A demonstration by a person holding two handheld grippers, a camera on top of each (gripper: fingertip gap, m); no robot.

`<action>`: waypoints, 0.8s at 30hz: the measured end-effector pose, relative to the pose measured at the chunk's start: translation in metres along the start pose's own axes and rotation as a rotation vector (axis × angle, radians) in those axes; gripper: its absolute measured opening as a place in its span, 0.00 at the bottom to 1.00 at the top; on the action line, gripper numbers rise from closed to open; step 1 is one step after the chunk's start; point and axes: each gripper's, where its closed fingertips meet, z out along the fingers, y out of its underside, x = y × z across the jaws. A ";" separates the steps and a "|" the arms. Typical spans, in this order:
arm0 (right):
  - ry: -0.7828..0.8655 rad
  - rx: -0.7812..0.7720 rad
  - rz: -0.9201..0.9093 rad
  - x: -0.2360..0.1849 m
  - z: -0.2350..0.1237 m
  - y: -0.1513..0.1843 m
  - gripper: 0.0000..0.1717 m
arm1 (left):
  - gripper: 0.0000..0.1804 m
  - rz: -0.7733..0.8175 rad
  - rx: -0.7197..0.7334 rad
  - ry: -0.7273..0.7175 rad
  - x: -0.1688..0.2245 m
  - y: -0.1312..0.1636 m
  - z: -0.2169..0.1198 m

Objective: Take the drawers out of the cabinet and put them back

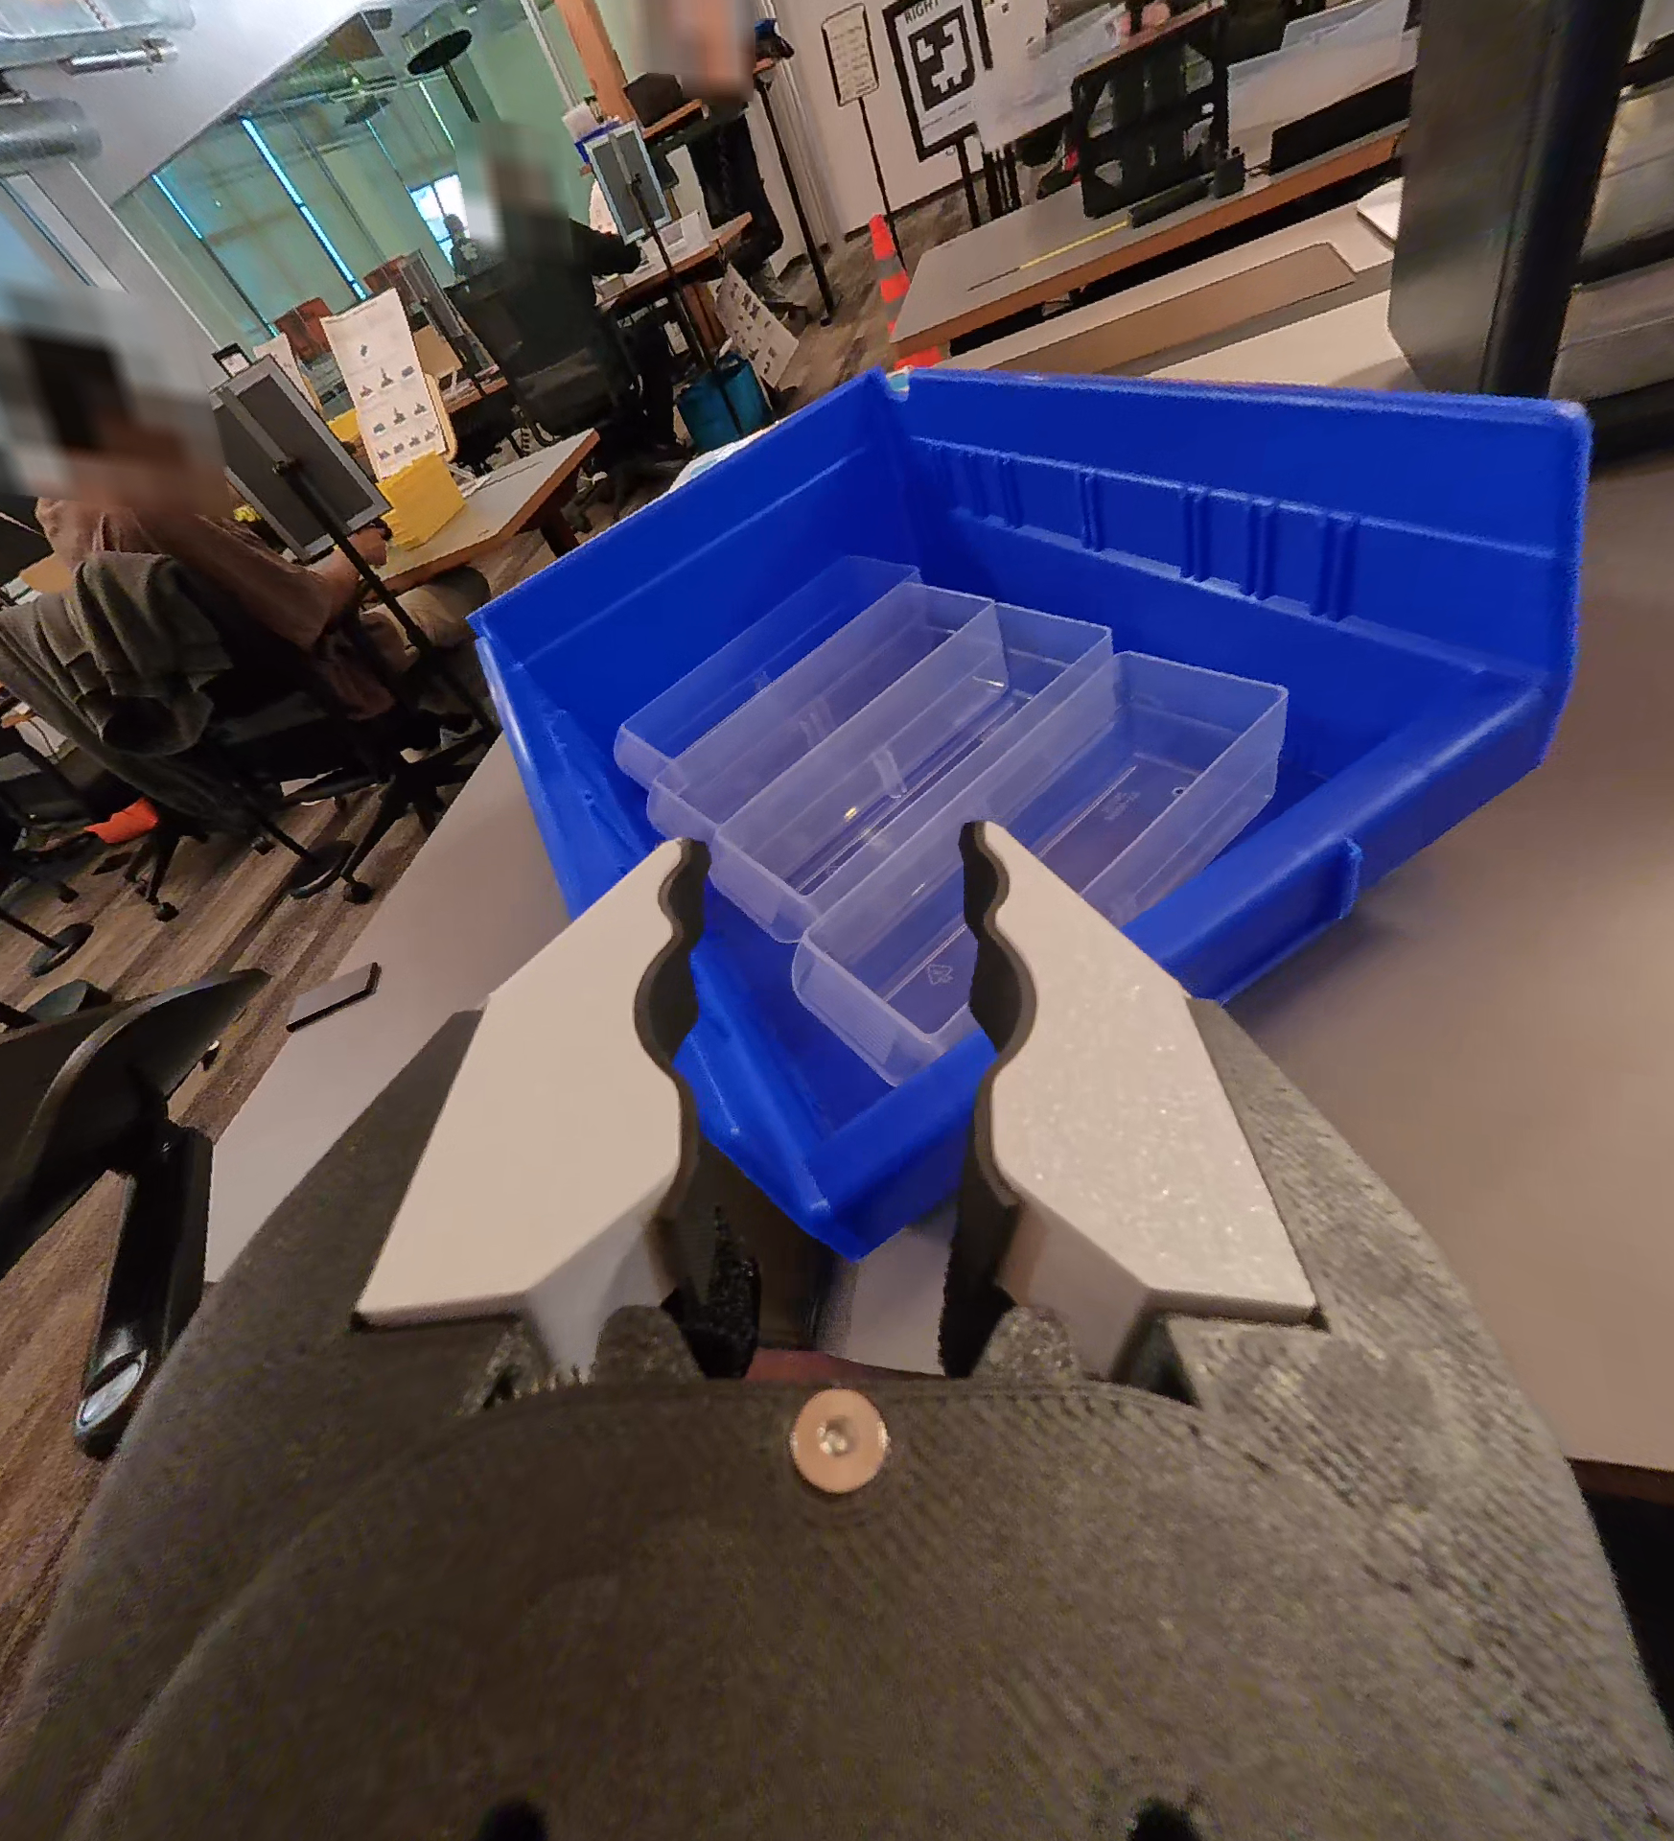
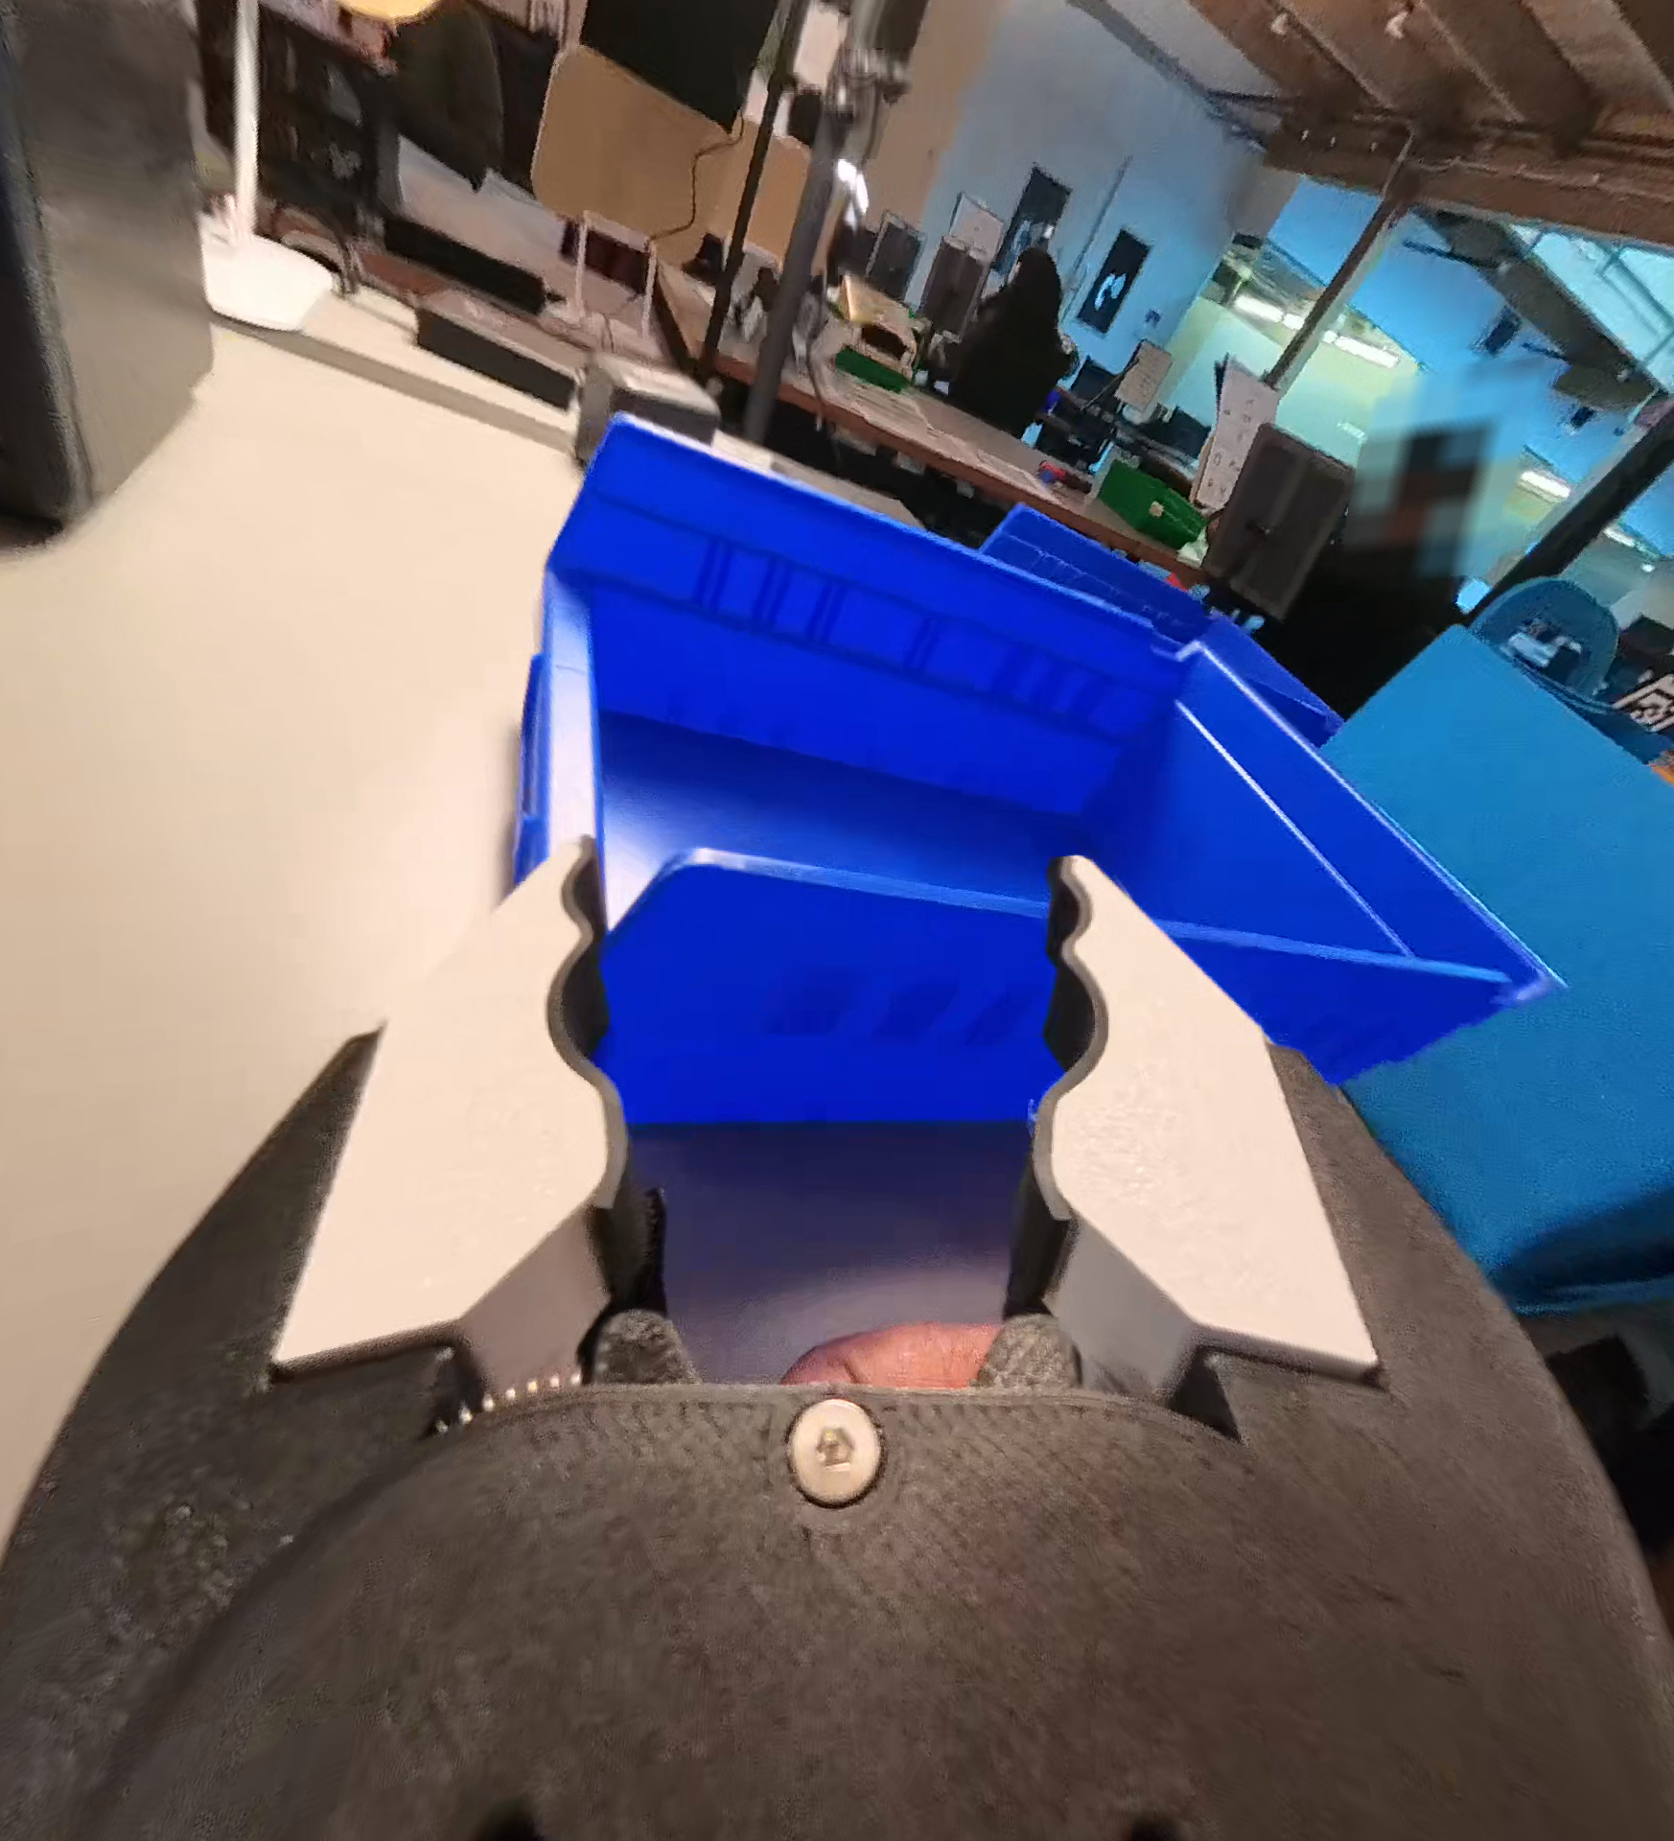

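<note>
Blue moulded plastic forms the large open-fronted storage bin [image 1: 1411, 518] that is seen resting on the grey desk [image 1: 1560, 1096], close to the desk's left edge in the left wrist view. Inside the bin, four clear, shallow, rectangular plastic drawers [image 1: 913, 757] are laid side by side on its floor, overlapping one another in a stepped row that runs from the back left toward the low front lip. The left gripper [image 1: 833, 857] is held above that front lip with its grey, black-padded fingers [image 1: 1062, 956] spread apart; the nearest clear drawer is seen beyond and between them, but no pad is pressed against it and nothing is pinched. In the right wrist view, which is blurred, the right gripper [image 2: 823, 877] is spread wide, the front wall of the same blue bin [image 2: 813, 996] is framed between its fingers [image 2: 484, 1046], and nothing is gripped. A dark cabinet [image 1: 1550, 179] with grey drawer fronts is partly seen at the far right corner of the desk, well apart from the bin. Chairs and seated people are visible beyond the desk's left edge.
</note>
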 end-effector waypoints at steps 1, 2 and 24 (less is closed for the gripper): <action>-0.006 -0.026 -0.007 0.009 0.001 0.005 0.52 | 0.28 -0.002 -0.002 -0.005 -0.002 0.001 0.001; -0.007 -0.043 -0.012 0.019 0.001 0.010 0.51 | 0.28 -0.005 -0.005 -0.009 -0.004 0.002 0.003; 0.072 -0.053 0.187 0.065 -0.017 0.036 0.61 | 0.29 -0.129 -0.136 -0.087 -0.041 0.029 0.004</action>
